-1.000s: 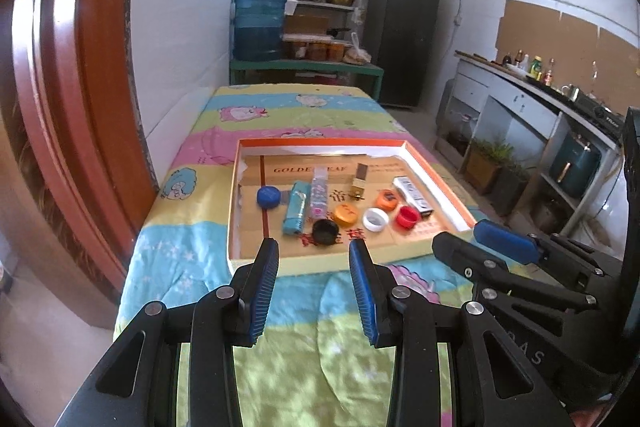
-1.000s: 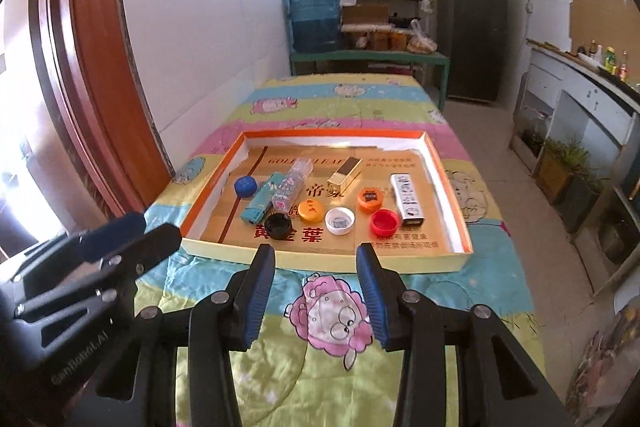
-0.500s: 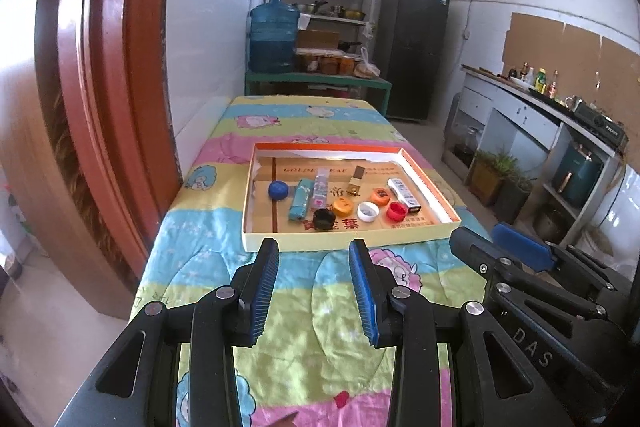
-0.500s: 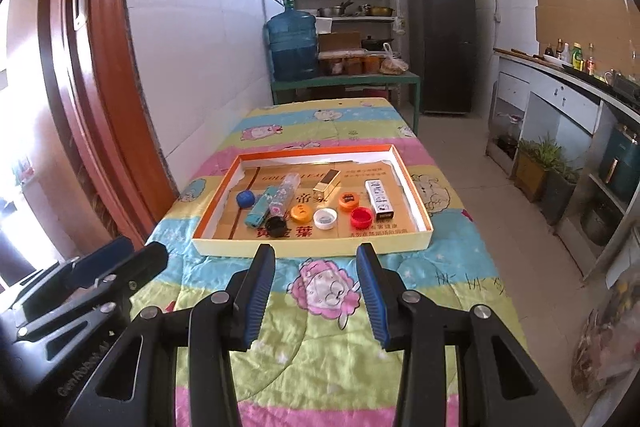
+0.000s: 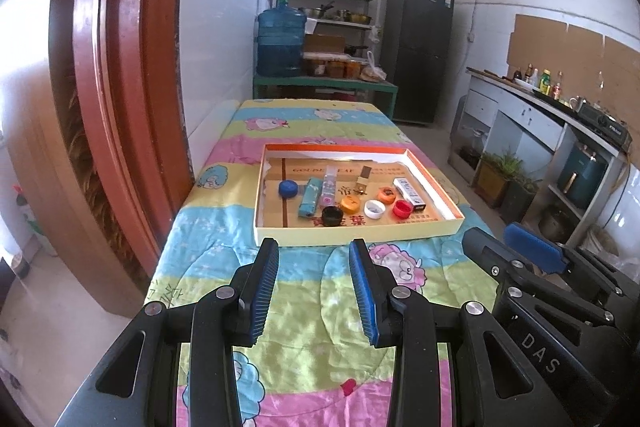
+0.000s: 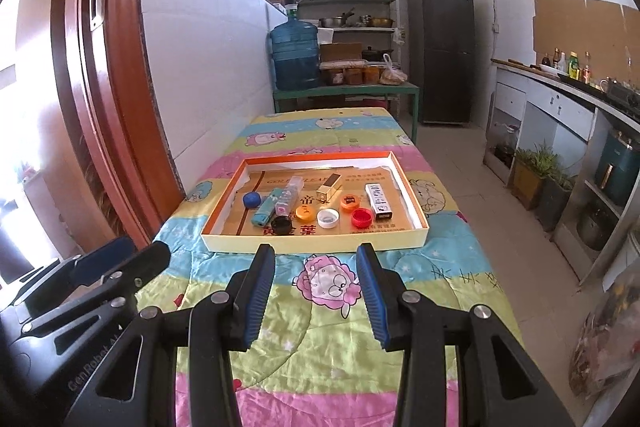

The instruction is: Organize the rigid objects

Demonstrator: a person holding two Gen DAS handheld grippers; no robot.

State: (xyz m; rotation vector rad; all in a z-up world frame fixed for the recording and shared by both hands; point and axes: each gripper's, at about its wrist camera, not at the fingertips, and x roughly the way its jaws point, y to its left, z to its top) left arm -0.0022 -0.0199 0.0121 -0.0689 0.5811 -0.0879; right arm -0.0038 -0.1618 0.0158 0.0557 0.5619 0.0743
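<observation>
Two black two-finger grippers with blue pads, left gripper (image 5: 313, 259) and right gripper (image 6: 316, 263), hover over a table in a cartoon-print quilt (image 6: 344, 311), jaws part open, empty. Kitchen: dark fridge (image 6: 440, 51), blue water jug (image 6: 295, 53). Shallow orange-rimmed cardboard tray (image 6: 316, 239), printed "GOLDEN LEAF", holds bottle caps (image 6: 328, 218), tubes, small boxes; box text unreadable.

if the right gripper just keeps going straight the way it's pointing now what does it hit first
Probably the quilted cloth on the table, short of the tray. The right gripper points forward and downward with its jaws apart and empty, and only cloth lies between its fingertips and the tray's near wall. Depth is hard to judge, so it might reach that wall instead.
</observation>
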